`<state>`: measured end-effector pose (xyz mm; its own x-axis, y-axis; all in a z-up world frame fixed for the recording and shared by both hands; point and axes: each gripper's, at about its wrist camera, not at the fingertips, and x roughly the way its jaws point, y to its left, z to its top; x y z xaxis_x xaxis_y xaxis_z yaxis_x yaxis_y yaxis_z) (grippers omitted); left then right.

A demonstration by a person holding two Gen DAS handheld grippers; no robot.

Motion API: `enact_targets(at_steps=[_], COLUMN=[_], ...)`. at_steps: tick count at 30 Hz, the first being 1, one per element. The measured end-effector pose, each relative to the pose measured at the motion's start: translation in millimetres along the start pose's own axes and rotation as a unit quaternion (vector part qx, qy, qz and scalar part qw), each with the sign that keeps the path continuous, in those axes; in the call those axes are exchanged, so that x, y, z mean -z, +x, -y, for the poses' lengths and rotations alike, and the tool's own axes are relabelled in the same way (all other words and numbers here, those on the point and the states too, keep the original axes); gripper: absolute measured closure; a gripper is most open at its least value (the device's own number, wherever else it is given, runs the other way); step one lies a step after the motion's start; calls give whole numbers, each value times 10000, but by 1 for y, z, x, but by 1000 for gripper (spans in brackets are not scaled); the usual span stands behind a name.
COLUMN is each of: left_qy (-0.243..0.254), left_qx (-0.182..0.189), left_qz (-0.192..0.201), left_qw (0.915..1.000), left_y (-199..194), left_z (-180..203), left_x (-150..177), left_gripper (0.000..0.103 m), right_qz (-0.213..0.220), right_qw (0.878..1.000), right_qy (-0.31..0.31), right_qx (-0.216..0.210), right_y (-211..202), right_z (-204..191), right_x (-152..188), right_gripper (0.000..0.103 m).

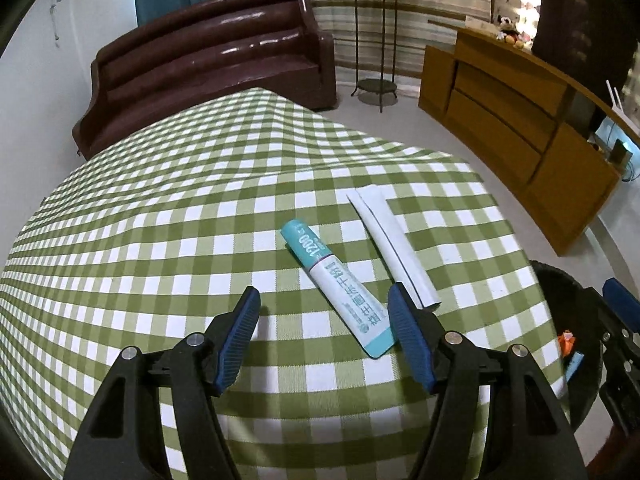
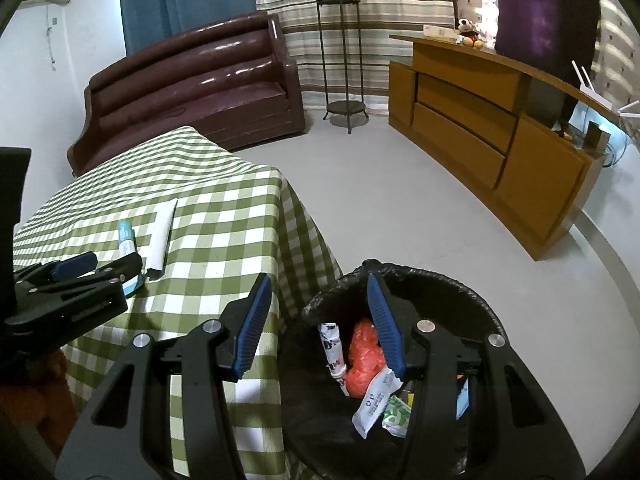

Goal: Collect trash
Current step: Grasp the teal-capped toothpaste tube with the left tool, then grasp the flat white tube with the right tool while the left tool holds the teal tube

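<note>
Worktop (image 1: 168,216): covered in green-and-white check cloth.

Item 1: teal-and-white tube (image 1: 338,286), lying flat near the worktop's right edge, teal flat end nearest the left gripper.

Item 2: white tube (image 1: 392,246), flat, just beside item 1 on its right, roughly parallel.

Left gripper (image 1: 324,330): above the worktop, jaws released and empty, right finger just over the teal end of item 1.

Right gripper (image 2: 320,320): over the bin, jaws released, nothing between them.

Bin (image 2: 460,292): black-lined, on the floor beside the worktop, containing an orange bag (image 2: 362,354) and white wrappers.
</note>
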<state>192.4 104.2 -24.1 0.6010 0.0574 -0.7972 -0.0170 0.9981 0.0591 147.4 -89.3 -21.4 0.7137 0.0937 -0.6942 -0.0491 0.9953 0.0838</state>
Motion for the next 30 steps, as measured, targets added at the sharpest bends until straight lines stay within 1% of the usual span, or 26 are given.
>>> enact_targets(at_steps=[9,13,16,18,19,21,22,24,30], left_qy=[-120,-7,25,55,79,139,171,219,343], left_qx=[87,105,187,208,215,216,221,200,259], left_qz=[-58,-26,-28,-5,6,36,49,71,101], left_qw=[9999,9999,9998,9998,9997,9997,9996,9995,9990], left_y=[3,4,8,7,6,5,4,4,2], left_z=[-22,-22,-21,-22,-23,-22,-22,-22,-25], left_x=[5,7,3,3,3,4,4,5,8], left_gripper=[38,39,45,55,56,65,68,81,83], right_qz=[-19,-34,-35,-29,-28,-29,-28,-31,-35], right_qw=[10000,10000,10000,10000,10000,9999,9999,9999,9998], right_qy=[-23,-53,-60,-71,-81,-105,-116,-138,-213], right_qx=[-7,8,10,12,12,10,10,8,-10], right_y=[2,3,3,3,3,2,2,1,0], right_z=[-2,-4,-6,-6,-7,-10,-13,-15,-26], right_x=[1,2,2,2,2,2,3,3,1], right_gripper=[54,54,54,54,54,54,54,54,54])
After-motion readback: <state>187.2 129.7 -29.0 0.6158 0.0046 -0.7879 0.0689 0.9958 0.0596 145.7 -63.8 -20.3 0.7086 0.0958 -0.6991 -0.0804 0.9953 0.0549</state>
